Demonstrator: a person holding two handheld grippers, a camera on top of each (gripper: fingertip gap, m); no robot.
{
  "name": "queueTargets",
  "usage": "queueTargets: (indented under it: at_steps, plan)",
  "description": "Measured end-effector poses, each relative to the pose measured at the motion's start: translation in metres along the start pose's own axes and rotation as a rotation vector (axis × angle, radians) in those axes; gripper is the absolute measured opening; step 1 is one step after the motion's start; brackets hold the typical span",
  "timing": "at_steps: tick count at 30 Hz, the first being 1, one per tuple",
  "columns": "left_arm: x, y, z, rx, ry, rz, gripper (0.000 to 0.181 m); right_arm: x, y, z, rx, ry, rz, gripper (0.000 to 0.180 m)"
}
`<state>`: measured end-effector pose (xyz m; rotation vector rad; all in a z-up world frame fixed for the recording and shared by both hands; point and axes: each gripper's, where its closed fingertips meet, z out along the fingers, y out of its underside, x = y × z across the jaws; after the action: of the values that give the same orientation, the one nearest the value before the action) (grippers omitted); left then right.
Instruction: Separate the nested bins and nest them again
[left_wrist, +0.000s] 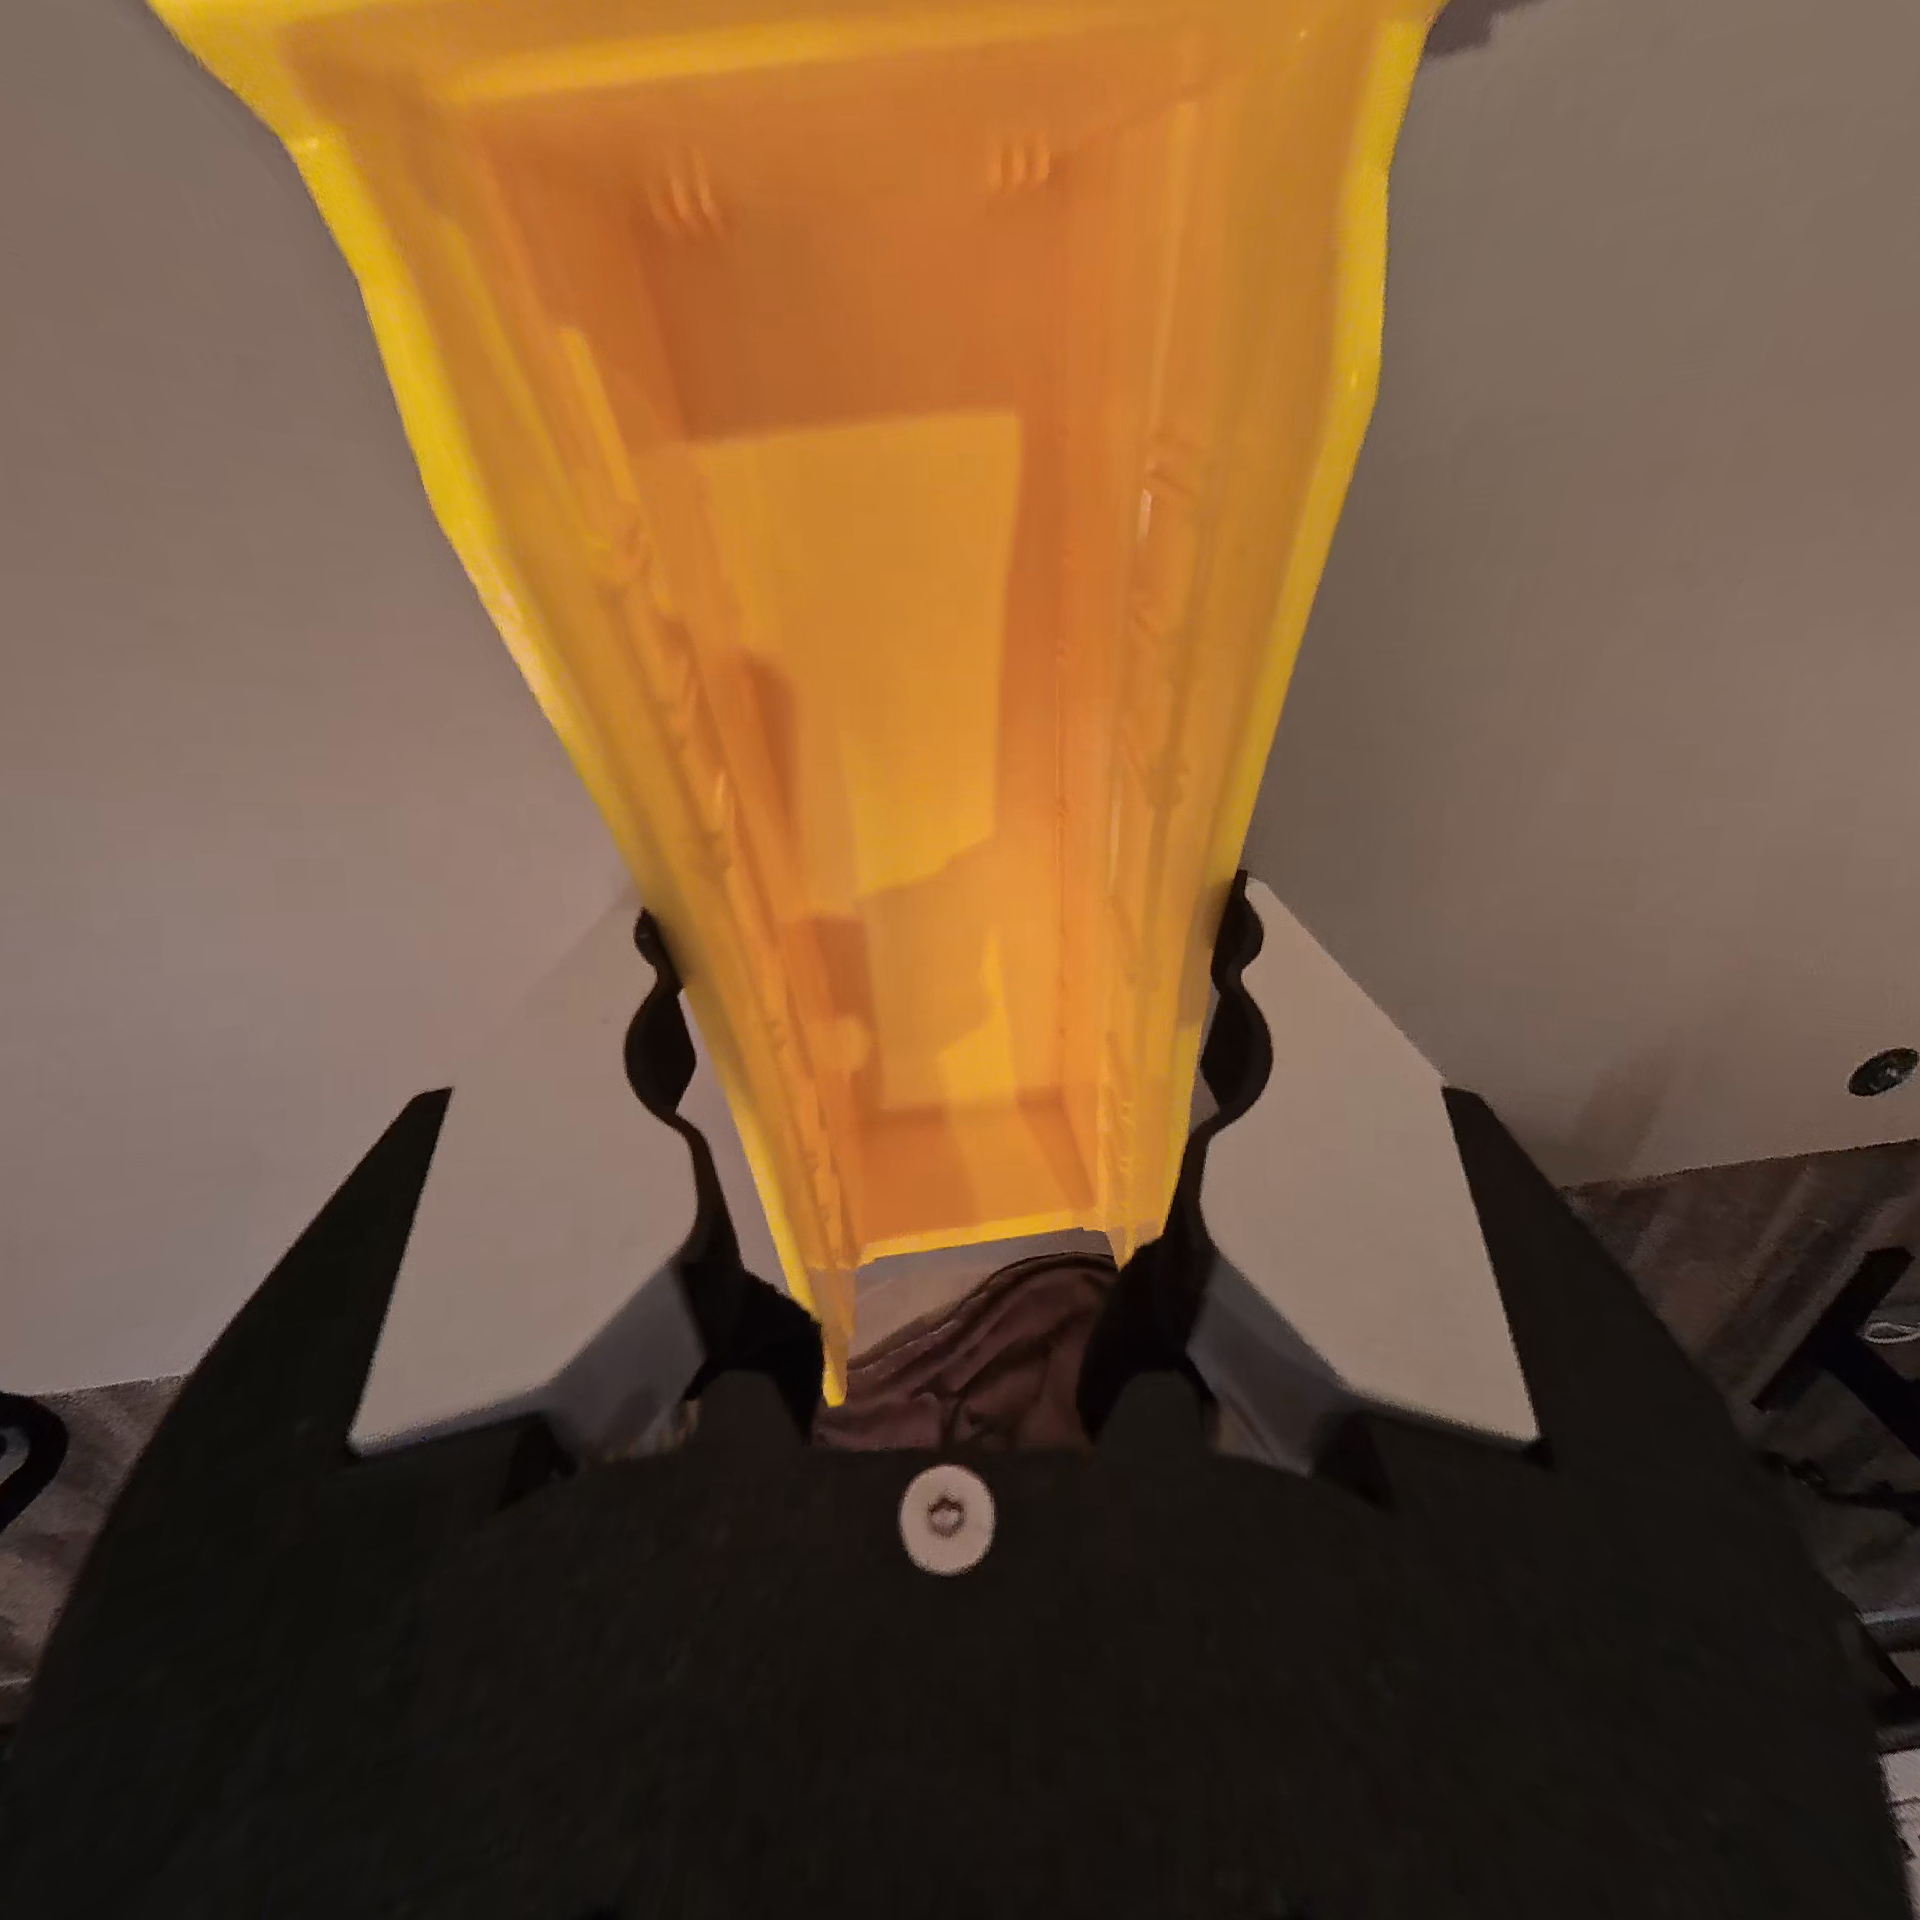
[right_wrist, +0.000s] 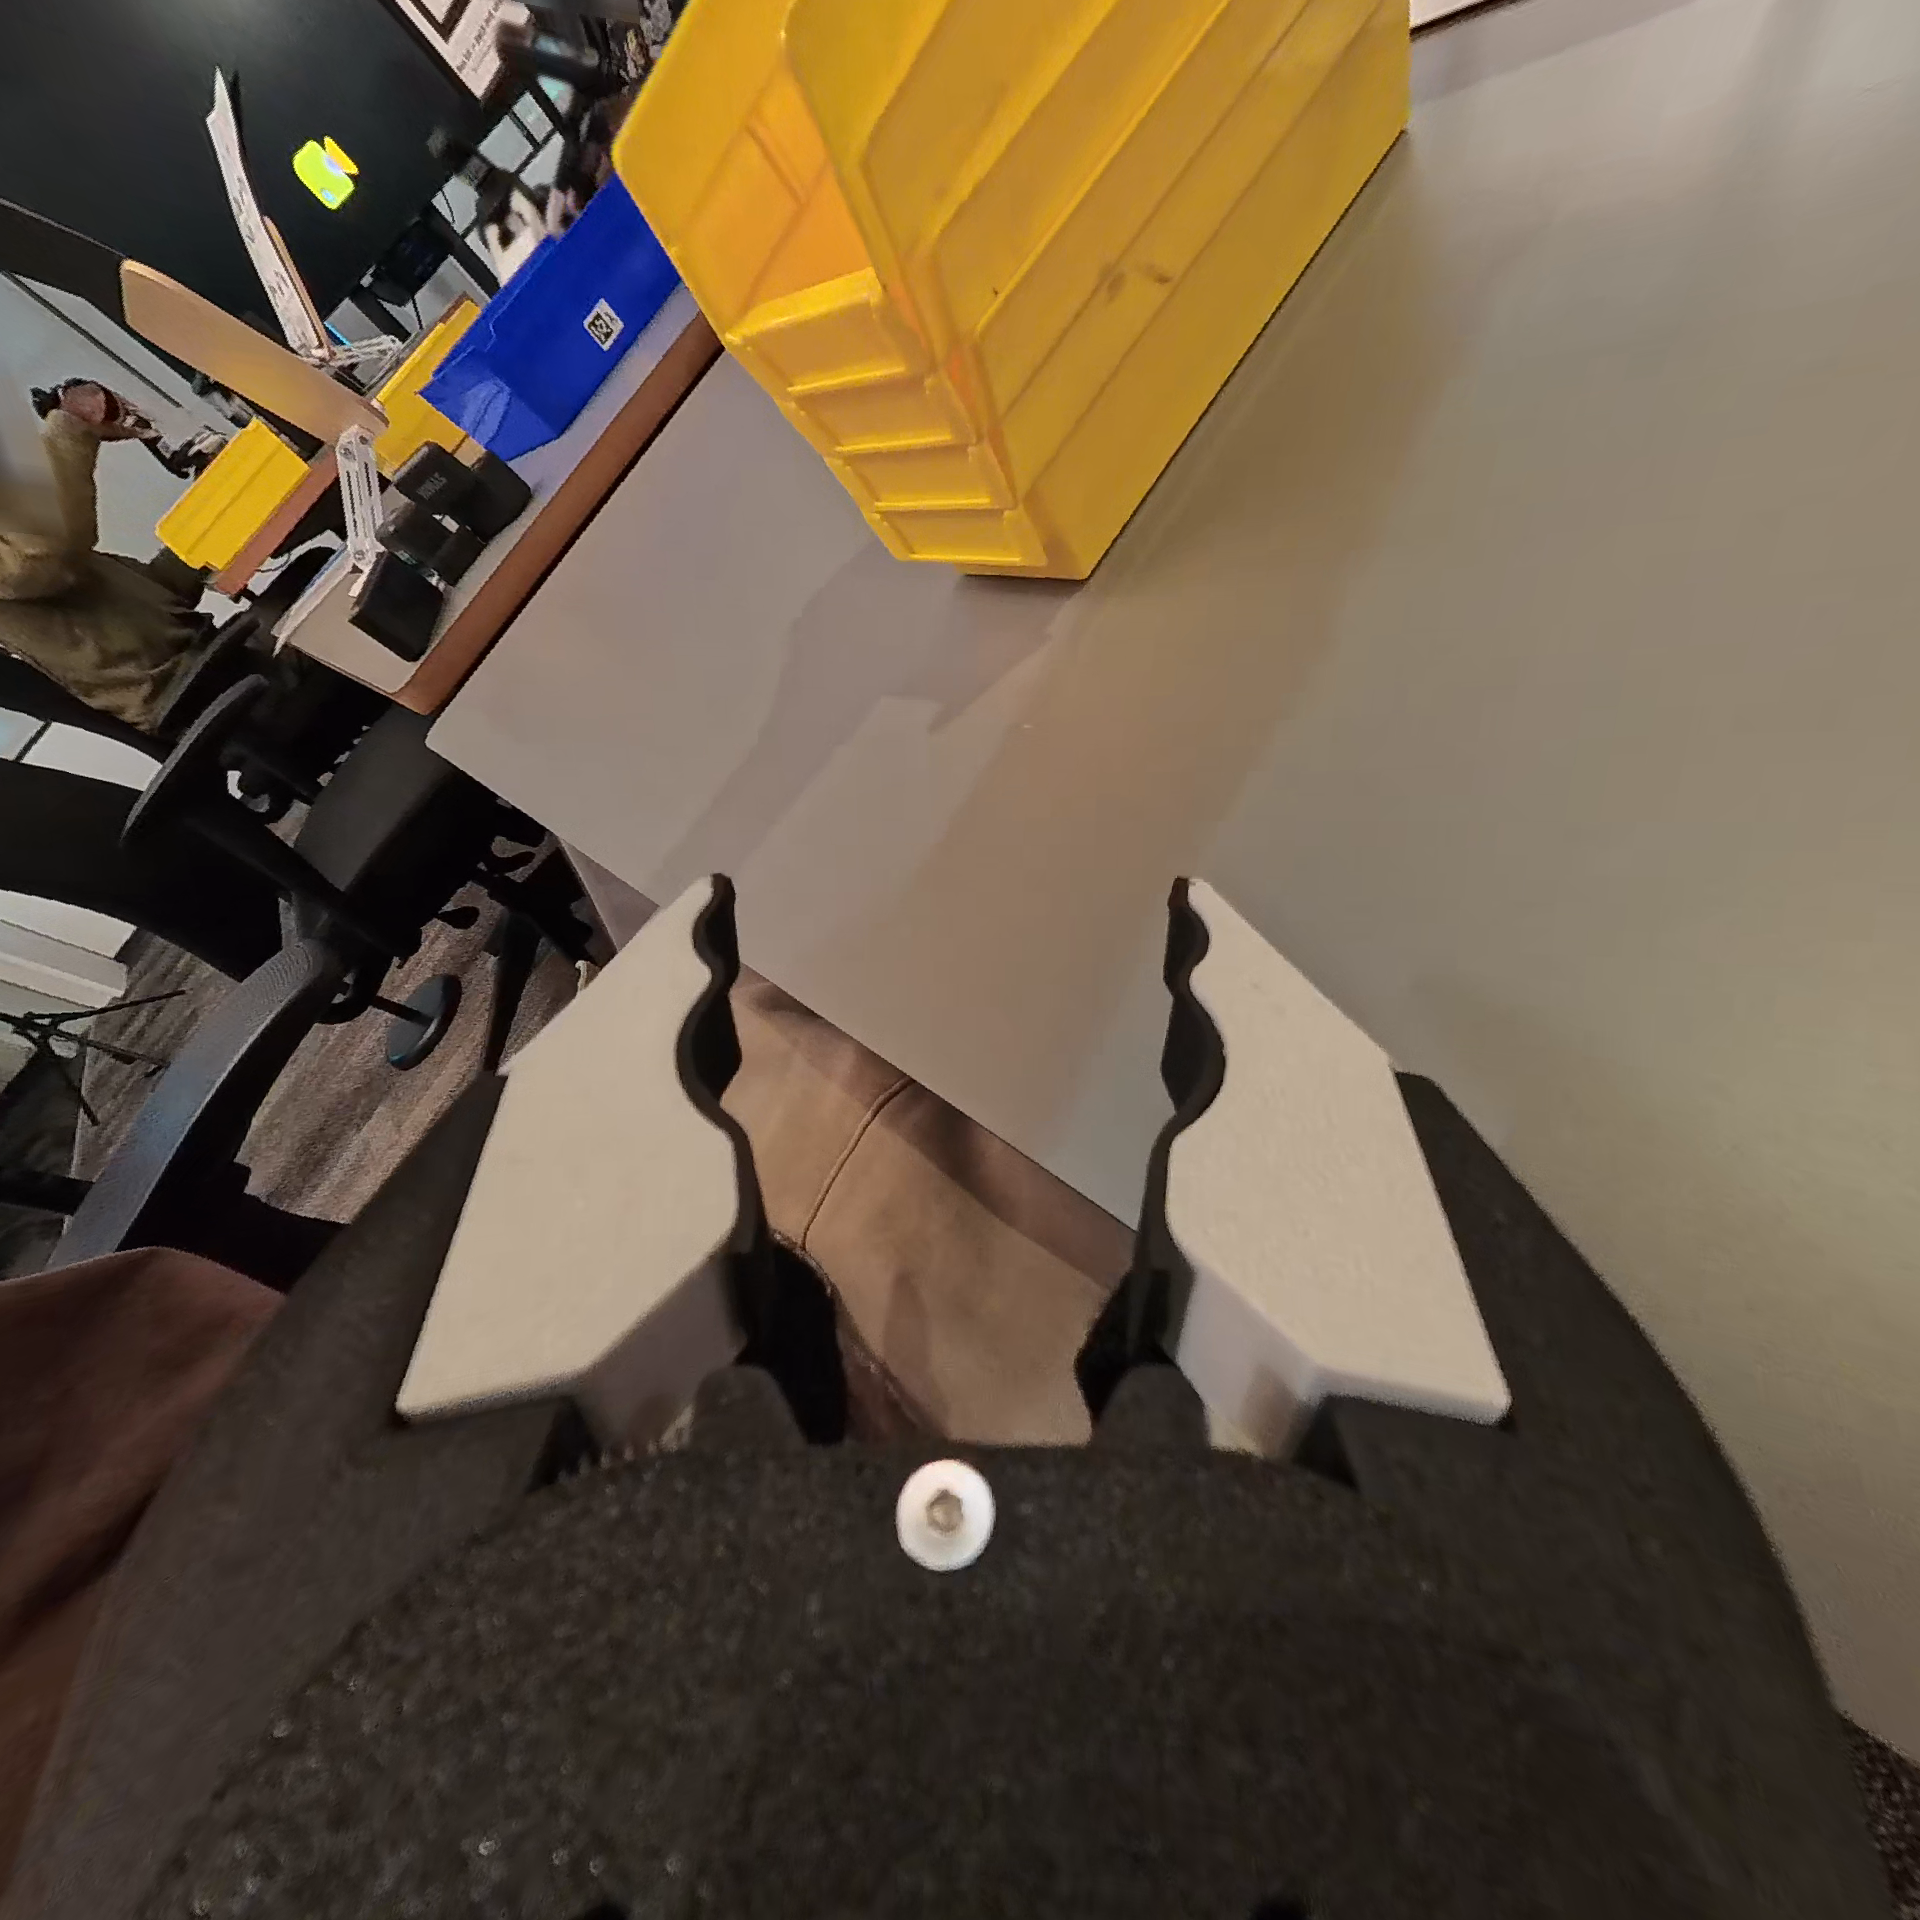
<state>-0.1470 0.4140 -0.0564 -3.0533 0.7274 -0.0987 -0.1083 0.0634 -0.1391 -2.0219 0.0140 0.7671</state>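
In the left wrist view, a yellow plastic bin fills the middle, and I look into its open inside. My left gripper is shut on its near end, one finger against each outer side wall. The bin reaches away over the grey table. In the right wrist view, a yellow bin stands on the grey table at the far top. A second yellow wall rises out of it, as if another bin is nested there. My right gripper is open and empty over the table's near edge, well short of the bins.
A blue bin and more yellow bins sit on a neighbouring desk to the left, with black boxes. An office chair and a person are beyond the table's left edge. The table's near corner is on the left.
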Motion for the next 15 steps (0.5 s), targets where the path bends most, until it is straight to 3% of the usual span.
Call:
queueTargets:
  at_steps: [10, 15]
  plan:
    - [0.003, 0.008, -0.015, 0.004, -0.019, 0.012, 0.106, -0.003, 0.001, 0.0, -0.006, 0.0, -0.015, 0.082]
    - [0.004, 0.012, -0.025, 0.011, -0.015, 0.011, 0.1, -0.003, 0.002, 0.001, -0.014, 0.005, -0.019, 0.082]
